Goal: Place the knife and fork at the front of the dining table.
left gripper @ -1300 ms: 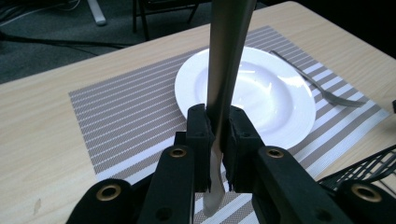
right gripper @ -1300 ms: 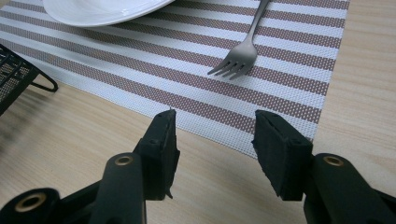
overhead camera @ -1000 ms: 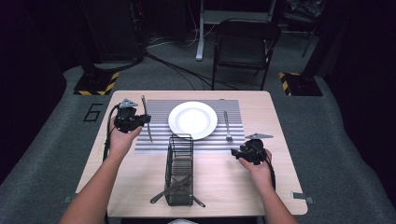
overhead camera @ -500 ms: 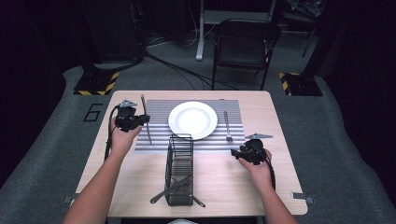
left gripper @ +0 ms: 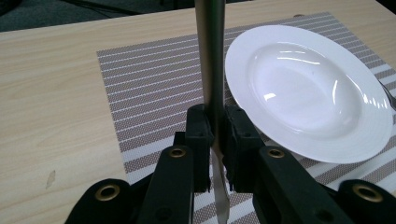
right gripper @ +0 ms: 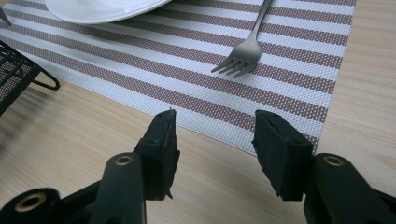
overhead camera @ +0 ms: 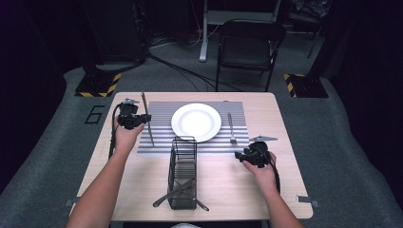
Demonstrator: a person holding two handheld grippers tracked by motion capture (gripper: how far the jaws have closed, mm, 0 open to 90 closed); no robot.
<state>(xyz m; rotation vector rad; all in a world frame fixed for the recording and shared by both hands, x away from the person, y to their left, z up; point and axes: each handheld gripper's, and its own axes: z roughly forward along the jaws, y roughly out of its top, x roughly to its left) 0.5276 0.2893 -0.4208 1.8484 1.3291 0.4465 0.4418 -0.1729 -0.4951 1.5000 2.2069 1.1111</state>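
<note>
My left gripper (overhead camera: 144, 118) (left gripper: 215, 135) is shut on a silver table knife (overhead camera: 151, 135) (left gripper: 212, 56), gripped at mid-length. The knife hangs just above the left edge of the striped placemat (overhead camera: 161, 145) (left gripper: 154, 79), left of the white plate (overhead camera: 196, 122) (left gripper: 303, 88). My right gripper (overhead camera: 242, 156) (right gripper: 212, 140) stands open with nothing between its jaws, low over the bare wood by the placemat's near right corner (right gripper: 289, 107). A fork (overhead camera: 231, 128) (right gripper: 247, 51) lies on the mat just beyond it, right of the plate.
A black wire caddy (overhead camera: 183, 164) (right gripper: 14, 70) stands on the wooden table (overhead camera: 237, 190) in front of the plate, with cutlery (overhead camera: 173, 192) poking out at its near end. A folding chair (overhead camera: 249, 42) stands behind the table.
My left gripper has shifted slightly with the knife over the placemat's left edge. The right gripper has kept still.
</note>
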